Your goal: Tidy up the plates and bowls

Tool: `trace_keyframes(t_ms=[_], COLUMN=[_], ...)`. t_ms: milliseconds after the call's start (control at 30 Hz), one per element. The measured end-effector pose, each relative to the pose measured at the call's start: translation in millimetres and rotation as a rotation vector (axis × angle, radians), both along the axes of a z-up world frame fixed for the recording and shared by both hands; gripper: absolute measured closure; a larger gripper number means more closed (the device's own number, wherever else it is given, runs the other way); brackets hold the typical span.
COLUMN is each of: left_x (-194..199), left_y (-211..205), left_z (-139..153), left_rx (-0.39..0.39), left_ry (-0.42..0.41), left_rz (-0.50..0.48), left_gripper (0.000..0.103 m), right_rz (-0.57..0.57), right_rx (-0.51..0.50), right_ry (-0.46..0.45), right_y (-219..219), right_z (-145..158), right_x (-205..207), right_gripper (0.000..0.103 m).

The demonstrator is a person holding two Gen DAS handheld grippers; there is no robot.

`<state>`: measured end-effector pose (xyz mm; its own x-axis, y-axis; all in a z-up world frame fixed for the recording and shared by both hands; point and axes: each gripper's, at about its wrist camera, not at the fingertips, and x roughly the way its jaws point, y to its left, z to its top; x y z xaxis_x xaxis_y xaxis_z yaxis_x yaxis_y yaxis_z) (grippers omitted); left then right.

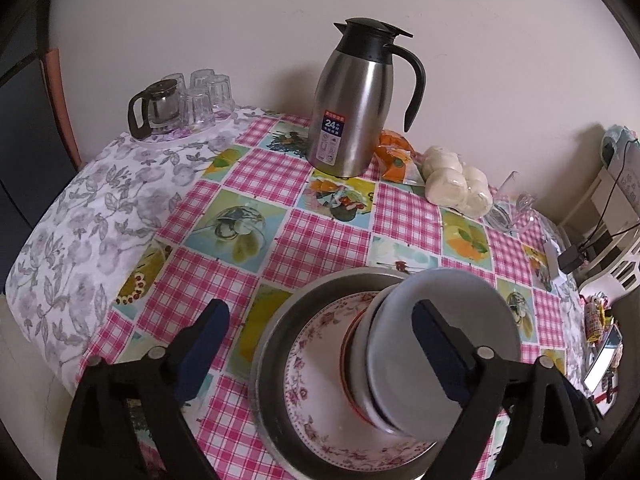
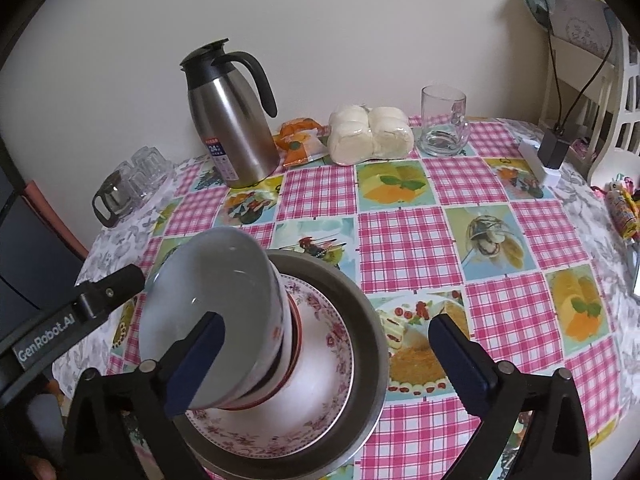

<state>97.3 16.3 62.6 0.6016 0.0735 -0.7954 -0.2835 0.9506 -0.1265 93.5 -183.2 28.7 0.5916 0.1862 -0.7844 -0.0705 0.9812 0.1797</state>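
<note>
A stack stands at the table's near edge: a metal plate point(image 1: 276, 344) at the bottom, a floral plate point(image 1: 304, 380) on it, then nested bowls with a red-rimmed one point(image 1: 352, 364) under a plain white bowl point(image 1: 444, 320) on top. The stack also shows in the right wrist view: metal plate point(image 2: 360, 320), floral plate point(image 2: 320, 380), white bowl point(image 2: 216, 280). My left gripper point(image 1: 320, 344) is open, its fingers either side of the stack, holding nothing. My right gripper point(image 2: 328, 360) is open, its left finger point(image 2: 196, 364) in front of the white bowl.
A steel thermos jug point(image 2: 232, 128), a bag of white buns point(image 2: 368, 136), an orange snack packet point(image 2: 300, 140) and a glass mug point(image 2: 444, 120) stand along the back. A glass teapot and tumblers point(image 1: 180, 100) sit far left. A charger and cable point(image 2: 552, 144) lie at right.
</note>
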Motion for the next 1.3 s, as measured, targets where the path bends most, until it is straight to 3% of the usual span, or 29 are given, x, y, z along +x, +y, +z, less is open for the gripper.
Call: trace_keyframes(t_ms=[500,867,1067,1300], left_x=[-56,-87,-102,-109], left_y=[-1,-12,-20,-18], left_z=[-9,-40,-46,-56], left_rx=[0.046,0.072,0.154,0.164], left_ry=[-0.014,0.089,0.115,0.176], left_rz=[-0.043,-0.108,-0.104,-0.106], left_gripper=[0.009,0.009,0.009,0.009], right_rz=[0.014,-0.001,0.003,0.001], right_rx=[0.006,-0.036,-0.063,-0.079], right_ry=[-0.052,0.002,0.027,0.040], right_y=[-9,-22,-23,-25], right_z=[-3,-31,-43,-51], right_x=[-52,-84,-97,-109], right_gripper=[0.000,0.000,0.000,0.000])
